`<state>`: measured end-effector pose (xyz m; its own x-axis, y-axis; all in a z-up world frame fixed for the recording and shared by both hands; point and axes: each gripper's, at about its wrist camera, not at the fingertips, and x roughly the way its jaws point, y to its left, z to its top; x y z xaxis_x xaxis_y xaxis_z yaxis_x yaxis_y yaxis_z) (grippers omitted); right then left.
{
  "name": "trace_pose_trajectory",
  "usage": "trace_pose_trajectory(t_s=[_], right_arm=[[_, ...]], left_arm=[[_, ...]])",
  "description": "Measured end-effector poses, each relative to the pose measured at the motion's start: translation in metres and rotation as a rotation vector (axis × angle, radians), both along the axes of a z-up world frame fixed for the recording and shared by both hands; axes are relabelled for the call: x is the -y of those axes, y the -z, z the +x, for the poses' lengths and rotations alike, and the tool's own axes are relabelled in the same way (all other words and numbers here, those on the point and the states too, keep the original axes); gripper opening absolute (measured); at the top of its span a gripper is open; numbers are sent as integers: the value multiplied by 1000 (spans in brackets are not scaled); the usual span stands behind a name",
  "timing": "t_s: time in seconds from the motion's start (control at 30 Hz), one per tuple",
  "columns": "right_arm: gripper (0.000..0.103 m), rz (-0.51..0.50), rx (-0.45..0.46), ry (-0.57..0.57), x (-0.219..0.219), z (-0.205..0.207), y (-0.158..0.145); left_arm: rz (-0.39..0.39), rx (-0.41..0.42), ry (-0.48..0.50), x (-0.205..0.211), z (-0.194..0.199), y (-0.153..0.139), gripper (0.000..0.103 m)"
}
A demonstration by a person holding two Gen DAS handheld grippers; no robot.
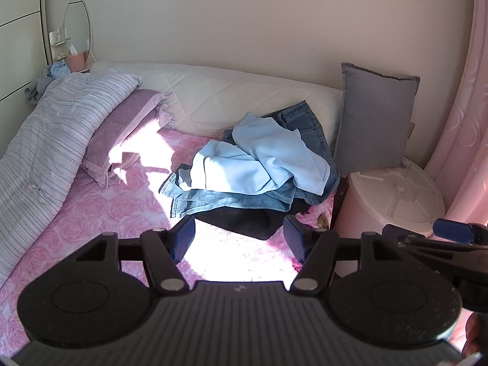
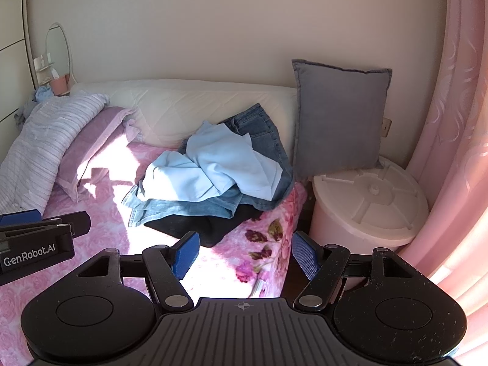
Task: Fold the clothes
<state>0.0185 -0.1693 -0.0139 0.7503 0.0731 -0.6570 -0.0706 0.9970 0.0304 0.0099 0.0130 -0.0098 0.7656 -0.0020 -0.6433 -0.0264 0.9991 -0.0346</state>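
Left gripper (image 1: 239,238): mine, fingers spread wide and holding nothing, above the pink blanket (image 1: 91,213).
Right gripper (image 2: 245,254): mine, likewise released and bare, near the bed's edge.
Striped duvet (image 1: 45,128): bunched at ten o'clock.
Clothes pile (image 1: 253,167): at twelve o'clock, well apart from both grippers; light blue top (image 1: 262,155) crumpled over jeans (image 1: 302,122), black garment (image 1: 244,218) beneath.
Grey cushion (image 1: 375,116): upright at two o'clock.
White bin (image 1: 396,201): beside the bed.
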Motion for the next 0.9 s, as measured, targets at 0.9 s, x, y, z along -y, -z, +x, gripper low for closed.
trace_pose_trajectory(t_s=[0.9], right_arm=[[71,-25,-24,-47,-18,26,12]], left_arm=[[-31,-38,-65,-18,21,13,61]])
